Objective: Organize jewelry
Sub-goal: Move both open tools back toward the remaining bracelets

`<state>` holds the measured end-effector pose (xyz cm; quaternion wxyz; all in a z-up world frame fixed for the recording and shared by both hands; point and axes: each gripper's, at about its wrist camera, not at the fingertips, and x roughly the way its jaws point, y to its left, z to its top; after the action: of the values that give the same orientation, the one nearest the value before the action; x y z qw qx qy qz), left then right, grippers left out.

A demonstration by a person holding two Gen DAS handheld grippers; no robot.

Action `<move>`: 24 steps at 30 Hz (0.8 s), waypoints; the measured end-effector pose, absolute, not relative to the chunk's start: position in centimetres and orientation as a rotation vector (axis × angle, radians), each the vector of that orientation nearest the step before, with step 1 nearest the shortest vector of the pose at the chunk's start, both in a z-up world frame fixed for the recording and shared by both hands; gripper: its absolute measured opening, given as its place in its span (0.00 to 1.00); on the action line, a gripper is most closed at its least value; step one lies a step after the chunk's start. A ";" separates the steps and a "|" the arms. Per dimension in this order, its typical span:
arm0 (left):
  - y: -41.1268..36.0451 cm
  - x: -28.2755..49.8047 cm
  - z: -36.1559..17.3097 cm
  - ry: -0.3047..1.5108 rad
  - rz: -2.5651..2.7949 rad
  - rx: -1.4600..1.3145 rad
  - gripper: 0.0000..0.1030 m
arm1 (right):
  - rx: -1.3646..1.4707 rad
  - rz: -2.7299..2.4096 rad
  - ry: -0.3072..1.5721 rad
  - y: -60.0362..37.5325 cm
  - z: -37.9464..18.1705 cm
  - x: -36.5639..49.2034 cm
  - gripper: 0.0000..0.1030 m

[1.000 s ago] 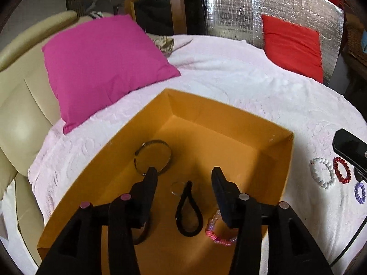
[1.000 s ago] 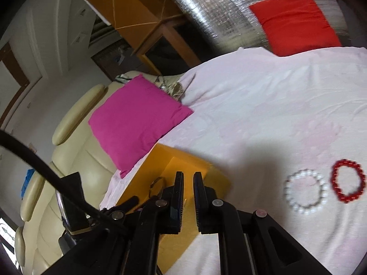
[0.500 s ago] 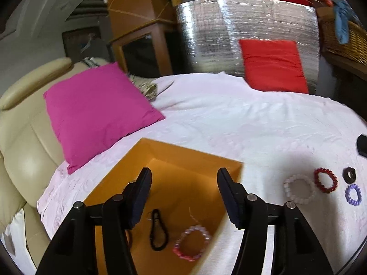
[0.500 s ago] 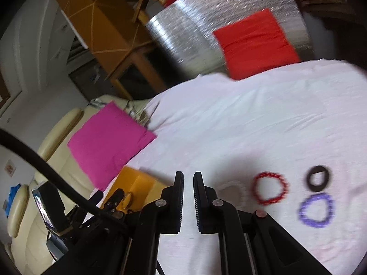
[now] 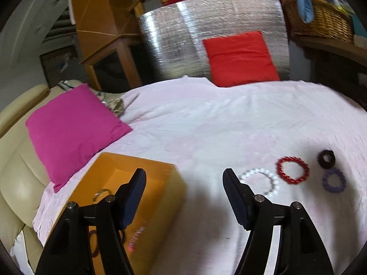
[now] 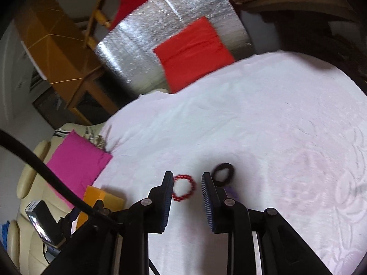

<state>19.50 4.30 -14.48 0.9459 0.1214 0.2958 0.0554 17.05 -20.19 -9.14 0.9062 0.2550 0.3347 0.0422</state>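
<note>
An orange box [image 5: 158,183] sits on the white bedspread at lower left, with a metal ring [image 5: 101,193] and a pink beaded bracelet [image 5: 135,240] inside. To its right lie a white bead bracelet [image 5: 259,181], a red bead bracelet [image 5: 292,169], a black hair tie [image 5: 326,158] and a purple bracelet [image 5: 333,181]. My left gripper [image 5: 184,181] is open and empty above the box's right edge. My right gripper [image 6: 187,183] is open and empty, its jaws either side of the red bracelet [image 6: 183,190], with the black hair tie [image 6: 223,171] just right of it.
A magenta cushion [image 5: 73,130] lies at the left by the cream sofa arm [image 5: 13,183]. A red cushion [image 5: 238,57] leans on a silver foil panel [image 5: 179,41] at the back. A wicker basket [image 5: 321,20] stands at the far right.
My left gripper has lifted out of the box and swung right toward the bracelets. My right gripper has opened and moved right, over the red bracelet.
</note>
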 end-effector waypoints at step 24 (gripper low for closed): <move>-0.5 21.1 -18.8 0.753 0.013 0.367 0.68 | 0.557 0.036 0.876 -24.4 -14.0 19.6 0.27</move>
<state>21.12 -0.53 -18.78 0.9135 0.1783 0.3656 0.0061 19.60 -24.43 -14.03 0.8681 0.2662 0.4185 0.0173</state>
